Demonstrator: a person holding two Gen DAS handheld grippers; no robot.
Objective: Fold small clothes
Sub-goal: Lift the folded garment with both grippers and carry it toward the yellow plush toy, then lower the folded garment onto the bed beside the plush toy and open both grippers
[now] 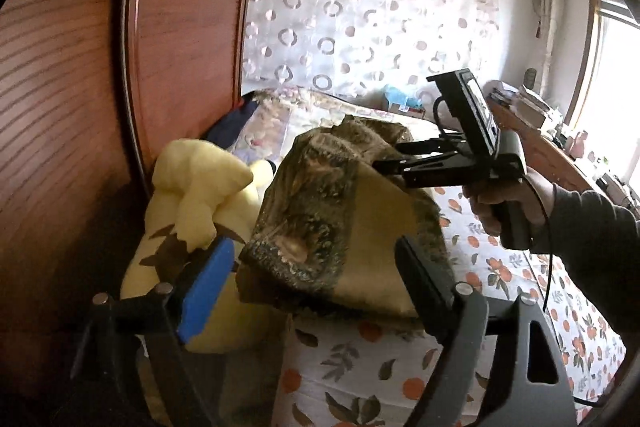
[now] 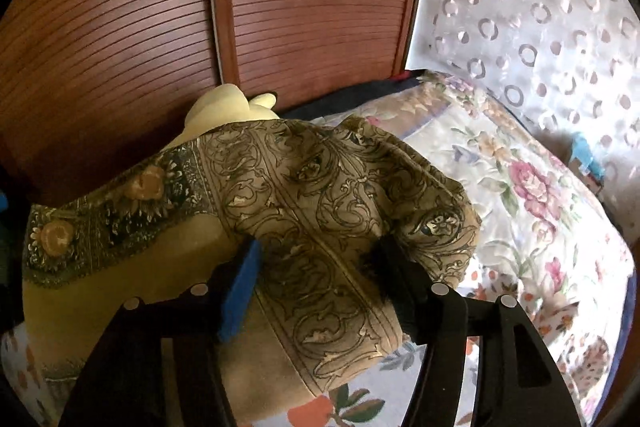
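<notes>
scarf (image 2: 320,195): thin, paisley-printed, draped | left gripper (image 1: 316,267): fingers spread | right gripper (image 2: 320,267): spread, straddling fabric

The left gripper (image 1: 316,275) is matte black plastic, with silver round pins at its linkage joints and a bright blue pad on one of its fingers (image 1: 206,291). The right gripper (image 1: 394,157) has the same black frame, a black pistol handle, a flat black box mounted on top and a thin black cable. The hand (image 1: 508,203) shows bare skin and a dark grey sleeve.
</notes>
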